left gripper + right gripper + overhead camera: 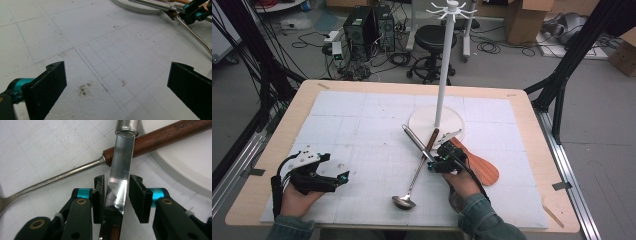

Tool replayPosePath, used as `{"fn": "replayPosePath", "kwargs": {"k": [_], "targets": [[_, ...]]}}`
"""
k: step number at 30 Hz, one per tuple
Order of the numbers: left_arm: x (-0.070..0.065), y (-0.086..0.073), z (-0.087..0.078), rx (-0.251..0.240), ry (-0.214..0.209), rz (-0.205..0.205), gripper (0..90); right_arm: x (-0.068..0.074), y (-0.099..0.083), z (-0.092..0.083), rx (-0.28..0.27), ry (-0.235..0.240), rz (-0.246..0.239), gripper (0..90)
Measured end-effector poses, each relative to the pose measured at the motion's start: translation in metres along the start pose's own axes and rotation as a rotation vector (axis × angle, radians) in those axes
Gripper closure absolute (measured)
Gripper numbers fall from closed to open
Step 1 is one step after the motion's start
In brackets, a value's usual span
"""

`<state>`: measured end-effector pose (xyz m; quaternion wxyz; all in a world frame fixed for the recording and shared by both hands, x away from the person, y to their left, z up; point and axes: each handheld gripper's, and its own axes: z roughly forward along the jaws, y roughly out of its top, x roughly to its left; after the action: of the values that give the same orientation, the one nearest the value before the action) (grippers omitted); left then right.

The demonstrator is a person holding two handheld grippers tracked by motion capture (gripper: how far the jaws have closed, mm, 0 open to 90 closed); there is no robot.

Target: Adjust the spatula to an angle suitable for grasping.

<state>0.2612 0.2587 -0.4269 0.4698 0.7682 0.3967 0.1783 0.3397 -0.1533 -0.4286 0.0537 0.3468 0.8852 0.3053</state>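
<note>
Right gripper (115,195): jaws narrowed around the flat steel neck of a turner (119,182); one pad touches it, a small gap shows at the other
Turner: lies across the ladle (412,177), its tube handle resting on the stand (438,125) base
Ladle: wooden grip near that base, bowl toward the person
Left gripper (116,92): jaws wide apart, holding nothing, over bare white mat (62,30)

Overhead view; two close claw-mounted views

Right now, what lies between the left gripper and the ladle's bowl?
Bare white mat separates the left gripper from the ladle's bowl, in the high view.
</note>
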Motion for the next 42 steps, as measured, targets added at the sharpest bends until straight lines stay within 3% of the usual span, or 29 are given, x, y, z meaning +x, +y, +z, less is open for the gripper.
{"fn": "replayPosePath", "kwargs": {"k": [28,42], "targets": [[0.0,0.0,0.0,-0.008,0.0,-0.004,2.8,0.0,0.0,0.0,0.001,0.039,0.064,72.3],[0.0,0.0,0.0,-0.004,0.0,-0.004,2.8,0.001,0.001,-0.012,-0.04,0.073,0.068,74.3]]}}
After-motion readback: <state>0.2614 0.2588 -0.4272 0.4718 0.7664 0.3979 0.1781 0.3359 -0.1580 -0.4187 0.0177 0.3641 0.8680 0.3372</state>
